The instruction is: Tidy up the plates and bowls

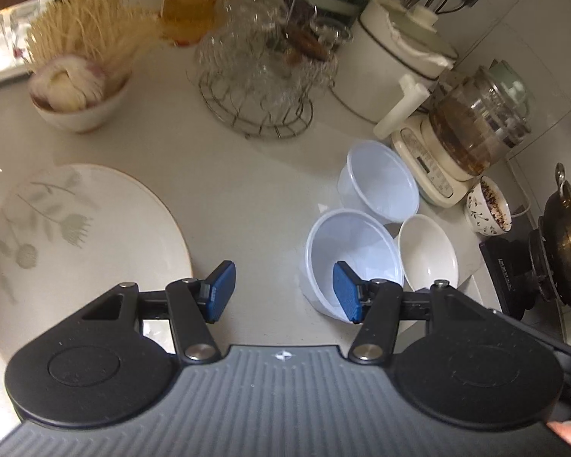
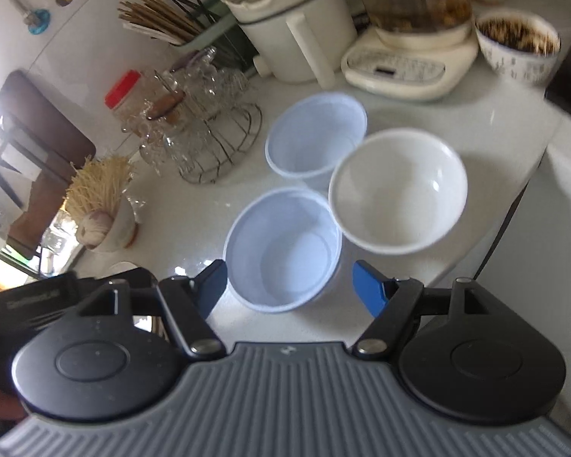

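1. We note the left tongs (image 1: 283, 291) nearest the left wrist camera, their blue pads (image 1: 220, 291) standing wide apart with nothing between them, over bare pale tabletop (image 1: 247, 198).
2. Just left of the left tongs lies a large white plate with a grey flower print and thin gold rim (image 1: 83, 243), flat on the tabletop; its near edge runs under the left arm of the tongs in this view.
3. Just right of them we see a pale blue translucent plastic bowl (image 1: 352, 255), upright; the right pad overlaps its rim in the picture, contact cannot be told.
4. The right tongs (image 2: 289, 285) also stand wide, empty. The same near plastic bowl (image 2: 281, 247) sits in line with the gap, just beyond the pads, apart from both.
5. A plain white glossy ceramic bowl (image 2: 397, 190) is just right of and behind the near plastic bowl, rims close or touching; it looks blurred and tilted.
6. A second pale blue plastic bowl (image 2: 316, 133) stands behind both, near them.
7. Further back we see a wire rack holding clear glassware (image 1: 262, 76) and, to its left, a small white bowl with garlic and pale dried noodles (image 1: 80, 87).
8. Farthest back: a cream appliance base carrying a glass pot of brown liquid (image 2: 411, 38), a white jug with handle (image 2: 297, 34), a patterned bowl with dark contents (image 2: 517, 45), and a holder of chopsticks (image 2: 160, 19).
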The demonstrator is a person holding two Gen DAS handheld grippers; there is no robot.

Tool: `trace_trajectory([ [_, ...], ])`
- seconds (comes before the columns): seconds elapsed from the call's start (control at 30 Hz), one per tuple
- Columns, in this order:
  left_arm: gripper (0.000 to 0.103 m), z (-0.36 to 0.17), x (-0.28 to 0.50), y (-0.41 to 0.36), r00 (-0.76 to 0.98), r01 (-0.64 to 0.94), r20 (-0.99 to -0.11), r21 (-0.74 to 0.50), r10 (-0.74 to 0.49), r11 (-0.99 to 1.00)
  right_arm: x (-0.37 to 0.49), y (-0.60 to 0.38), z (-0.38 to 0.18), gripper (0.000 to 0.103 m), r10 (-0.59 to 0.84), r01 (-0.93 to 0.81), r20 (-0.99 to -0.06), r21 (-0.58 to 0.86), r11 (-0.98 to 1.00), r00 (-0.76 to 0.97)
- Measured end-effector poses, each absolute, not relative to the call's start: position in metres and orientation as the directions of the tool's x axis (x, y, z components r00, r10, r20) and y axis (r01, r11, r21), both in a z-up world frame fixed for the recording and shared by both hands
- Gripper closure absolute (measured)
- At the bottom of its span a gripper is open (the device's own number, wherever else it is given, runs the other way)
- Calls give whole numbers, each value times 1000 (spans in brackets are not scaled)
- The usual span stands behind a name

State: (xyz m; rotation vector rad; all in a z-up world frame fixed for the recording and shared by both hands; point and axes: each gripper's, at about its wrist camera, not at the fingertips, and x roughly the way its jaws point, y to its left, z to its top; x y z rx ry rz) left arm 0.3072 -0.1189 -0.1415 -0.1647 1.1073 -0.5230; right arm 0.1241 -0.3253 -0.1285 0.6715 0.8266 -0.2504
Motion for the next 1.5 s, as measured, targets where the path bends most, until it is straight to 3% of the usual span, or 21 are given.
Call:
trace_trajectory([
  [0.1,42,-154,312,-127,323,301,-812,-399,-487,866,125,-331,-138,31,77,449,-747,474,757,660],
  [0.4,52,-183,328,-154,273,293,-828,-414,-490,862,146,-351,-168,65,95,501,-777,488,714,622],
  [0.6,61,-199,341,-168,250,303,-834,-415,-491,858,155,-355,-177,68,106,480,-768,495,724,632],
  [0.8,73,-208,350,-177,241,310,-831,-423,-501,851,166,-357,-186,85,108,503,-794,477,721,598],
  [0.87,81,-210,351,-177,241,308,-830,-426,-503,851,167,-356,-185,86,111,495,-795,473,729,596],
  [1.07,88,-215,353,-170,241,316,-802,-468,-547,825,169,-353,-186,88,102,460,-786,457,762,610],
  [1.3,88,-204,351,-152,262,324,-793,-464,-550,824,168,-339,-183,88,134,406,-761,475,781,635],
  [1.5,88,-202,348,-135,269,314,-835,-395,-480,864,177,-321,-186,88,186,370,-753,502,782,631],
])
